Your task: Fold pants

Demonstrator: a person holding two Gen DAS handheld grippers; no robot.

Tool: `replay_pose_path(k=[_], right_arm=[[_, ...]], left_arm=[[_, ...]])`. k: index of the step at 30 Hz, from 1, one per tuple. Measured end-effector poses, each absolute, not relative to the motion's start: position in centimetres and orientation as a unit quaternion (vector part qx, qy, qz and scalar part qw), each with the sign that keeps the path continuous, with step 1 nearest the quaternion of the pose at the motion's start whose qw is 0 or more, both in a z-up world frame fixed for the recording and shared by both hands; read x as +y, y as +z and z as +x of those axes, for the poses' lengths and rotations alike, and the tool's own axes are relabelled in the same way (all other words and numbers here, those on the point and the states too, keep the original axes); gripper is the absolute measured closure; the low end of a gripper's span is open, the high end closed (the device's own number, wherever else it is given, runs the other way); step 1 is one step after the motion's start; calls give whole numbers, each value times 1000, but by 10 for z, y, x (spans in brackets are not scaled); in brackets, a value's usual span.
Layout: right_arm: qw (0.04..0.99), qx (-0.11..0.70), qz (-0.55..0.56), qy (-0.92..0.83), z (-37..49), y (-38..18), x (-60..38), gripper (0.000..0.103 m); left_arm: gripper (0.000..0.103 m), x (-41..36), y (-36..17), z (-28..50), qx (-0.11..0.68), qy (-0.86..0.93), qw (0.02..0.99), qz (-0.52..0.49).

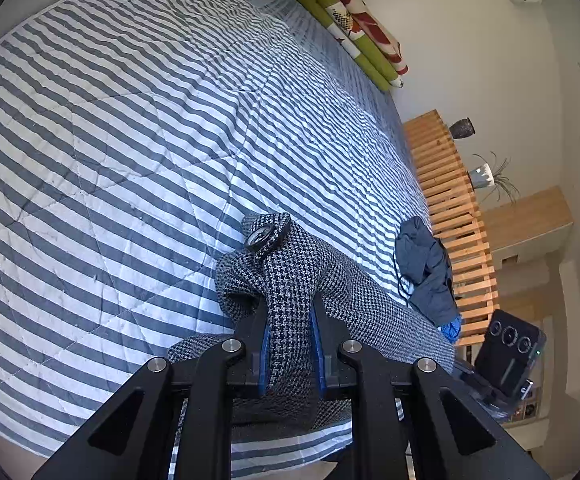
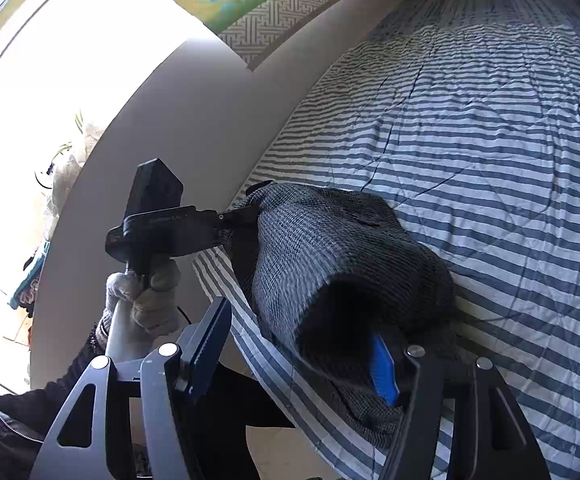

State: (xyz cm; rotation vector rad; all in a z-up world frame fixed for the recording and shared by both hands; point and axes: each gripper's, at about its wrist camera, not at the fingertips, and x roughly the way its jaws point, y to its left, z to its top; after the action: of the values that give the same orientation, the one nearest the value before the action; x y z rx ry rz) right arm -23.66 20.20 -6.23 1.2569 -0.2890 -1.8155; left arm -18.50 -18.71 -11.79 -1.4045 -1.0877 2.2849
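Striped bedding (image 1: 129, 140) covered the bed, and near its edge the houndstooth pants (image 1: 290, 280) were bunched in a heap. Waistband fabric, with its button (image 1: 258, 236) just ahead, was clamped between the pads of the left hand-held gripper (image 1: 290, 344). An open cuff lay immediately ahead of the right hand-held gripper (image 2: 302, 356), whose jaws stood apart (only one finger (image 2: 384, 368) seemed tucked inside); the garment's length ran between the two.

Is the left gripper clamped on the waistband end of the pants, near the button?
Yes: the left gripper pinches a fold of the houndstooth pants just below the button.
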Motion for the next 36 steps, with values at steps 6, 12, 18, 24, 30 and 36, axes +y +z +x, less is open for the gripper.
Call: replay_pose_path(k=[6,12,18,24,30,36], right_arm=[[414,-97,468,-775,-218,-26,219,93],[424,-142,429,-785,-166,16,275,93],[411,-170,428,-787,-166,20,283,93],[329,-170,531,-762,-307,-66,257,84],[238,-160,568,-772,-376,-110,281,78],[219,-161,548,-791,-343,-111,318,60]], left_arm=[[86,-170,-73,-159,-365,795,165,-455],[85,-122,-7,-104,-303,815,217,-444],[85,-117,-2,-115,-310,797,226,-466],[74,-140,-87,-259,-329,782,133,-512],[68,-133,-98,-306,-286,799,135,-512],[57,-131,-103,-281,-241,807,138,-521]])
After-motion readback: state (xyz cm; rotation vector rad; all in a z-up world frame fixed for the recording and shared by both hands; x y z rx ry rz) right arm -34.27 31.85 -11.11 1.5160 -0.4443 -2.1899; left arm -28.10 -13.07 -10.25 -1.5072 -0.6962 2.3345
